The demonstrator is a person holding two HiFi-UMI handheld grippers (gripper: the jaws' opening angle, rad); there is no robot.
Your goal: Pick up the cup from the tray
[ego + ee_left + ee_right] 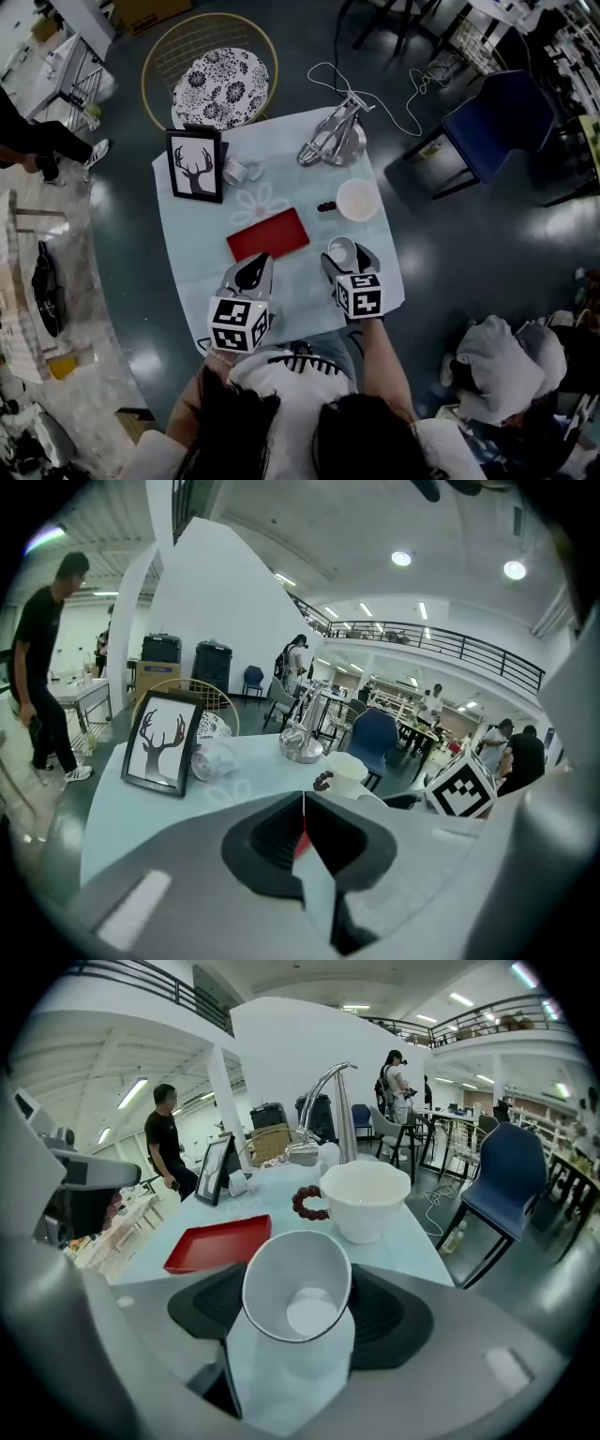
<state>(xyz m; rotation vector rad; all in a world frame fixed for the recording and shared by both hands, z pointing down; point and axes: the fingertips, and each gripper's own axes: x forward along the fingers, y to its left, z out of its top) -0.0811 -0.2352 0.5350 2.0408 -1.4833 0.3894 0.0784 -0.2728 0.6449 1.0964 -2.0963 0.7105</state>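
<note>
A small white cup is clamped between the jaws of my right gripper, right of the red tray and off it. In the right gripper view the cup is tilted with its empty mouth facing the camera, and the right gripper is shut on its sides. The tray lies empty to the left beyond it. My left gripper hovers just below the tray's near edge. In its own view the left gripper has its jaws pressed together with nothing between them.
A white bowl-shaped mug with a beaded handle stands behind the cup. A framed deer picture, a crumpled clear object and a metal stand sit at the table's far side. A round floral chair and a blue chair flank the table.
</note>
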